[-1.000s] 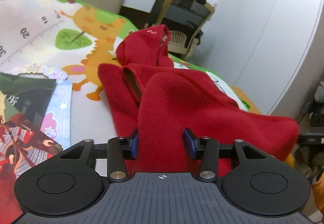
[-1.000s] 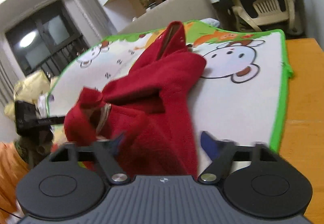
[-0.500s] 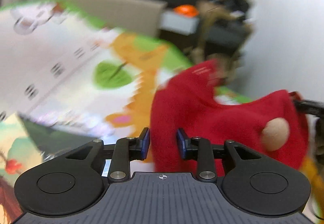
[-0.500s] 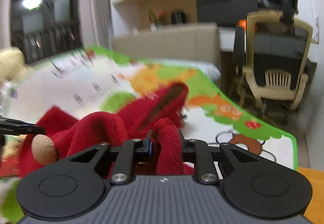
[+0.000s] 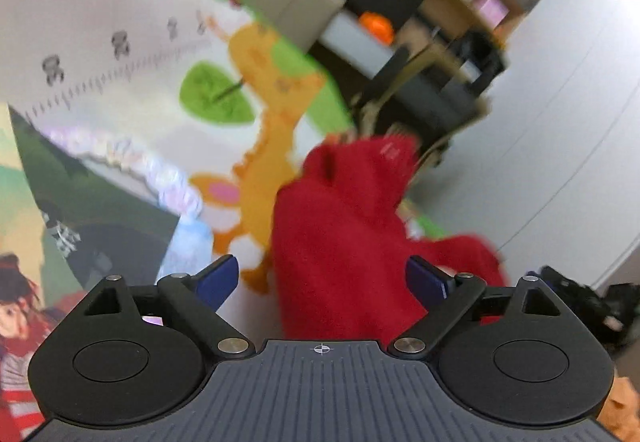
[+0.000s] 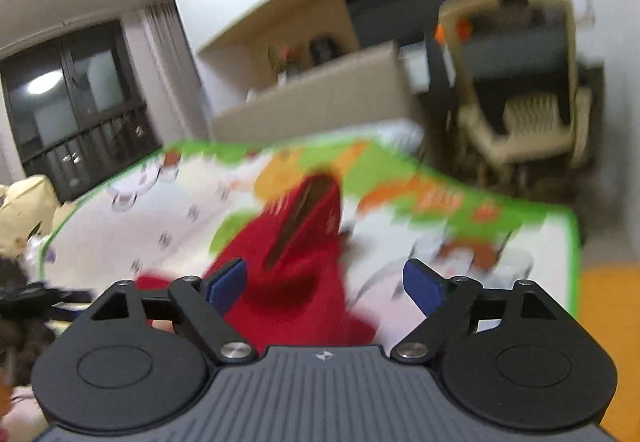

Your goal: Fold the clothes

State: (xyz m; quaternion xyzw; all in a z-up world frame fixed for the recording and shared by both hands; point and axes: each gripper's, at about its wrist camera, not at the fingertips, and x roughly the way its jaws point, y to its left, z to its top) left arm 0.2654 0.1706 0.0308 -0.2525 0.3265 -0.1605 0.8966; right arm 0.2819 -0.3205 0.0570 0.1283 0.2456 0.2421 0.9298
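Both grippers have let go since half a second ago, when their blue pads were pinched close on red fleece; now each pair stands spread wide with nothing between them.

Seen from the left wrist, the left gripper (image 5: 322, 276) hangs just above the red fleece garment (image 5: 340, 242), its jaws apart on either side of the cloth without touching it. Seen from the right wrist, the right gripper (image 6: 324, 280) is likewise spread, with the same garment (image 6: 296, 266) lying below and ahead of it.

That garment lies bunched in a loose heap on a cartoon-print play mat (image 5: 120, 90), a dark-lined opening, perhaps a hood or a sleeve, pointing away. Whether it counts as folded cannot be told through the motion blur.

Judging by its nap and slump, the fleece is light, soft and limp, not slippery and not fragile. It would sag from any single grip, so two holds on a firm edge such as a hem, cuff or shoulder seam look best.

No container shows clearly. Beyond the mat stand a beige office chair (image 6: 524, 114) and a low beige sofa back (image 6: 320, 98).
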